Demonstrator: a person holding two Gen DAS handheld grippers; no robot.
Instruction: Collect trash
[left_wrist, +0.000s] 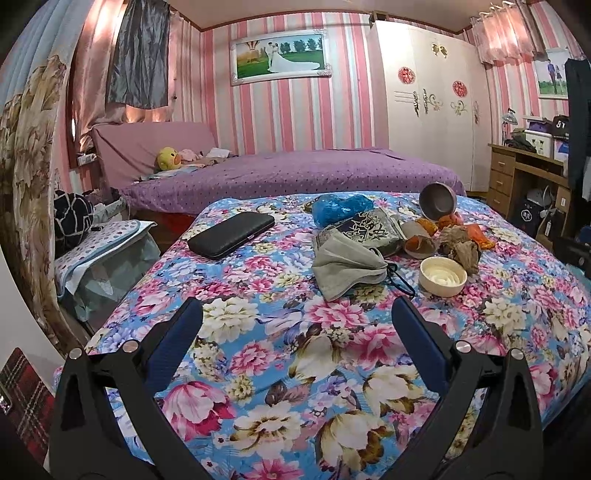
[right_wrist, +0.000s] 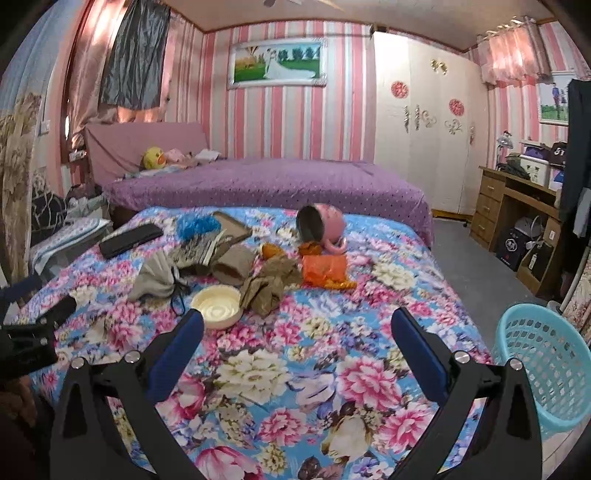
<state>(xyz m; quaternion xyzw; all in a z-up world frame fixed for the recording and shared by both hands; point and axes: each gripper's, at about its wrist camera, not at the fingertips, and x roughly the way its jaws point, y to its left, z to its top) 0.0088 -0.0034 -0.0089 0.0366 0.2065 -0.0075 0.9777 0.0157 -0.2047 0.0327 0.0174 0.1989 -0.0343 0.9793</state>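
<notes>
On the floral bedspread (right_wrist: 280, 376) lies a heap of trash: crumpled brown paper (right_wrist: 267, 286) (left_wrist: 461, 245), an orange wrapper (right_wrist: 325, 271) (left_wrist: 480, 230), orange peel scraps (right_wrist: 271, 251) and a blue plastic bag (left_wrist: 338, 208) (right_wrist: 195, 225). A cream round lid (left_wrist: 443, 276) (right_wrist: 218, 306) sits nearest me. A pink mug (right_wrist: 321, 227) (left_wrist: 437, 201) lies tipped on its side. My left gripper (left_wrist: 295, 314) is open and empty, short of a grey cloth (left_wrist: 347, 266). My right gripper (right_wrist: 295, 325) is open and empty over bare bedspread.
A turquoise mesh basket (right_wrist: 546, 369) stands on the floor right of the bed. A black case (left_wrist: 231, 234), a patterned pouch (left_wrist: 373, 229) and a grey cloth (right_wrist: 157, 280) also lie on the bedspread. A purple bed (right_wrist: 266, 184), wardrobe and wooden desk (right_wrist: 517, 210) stand behind.
</notes>
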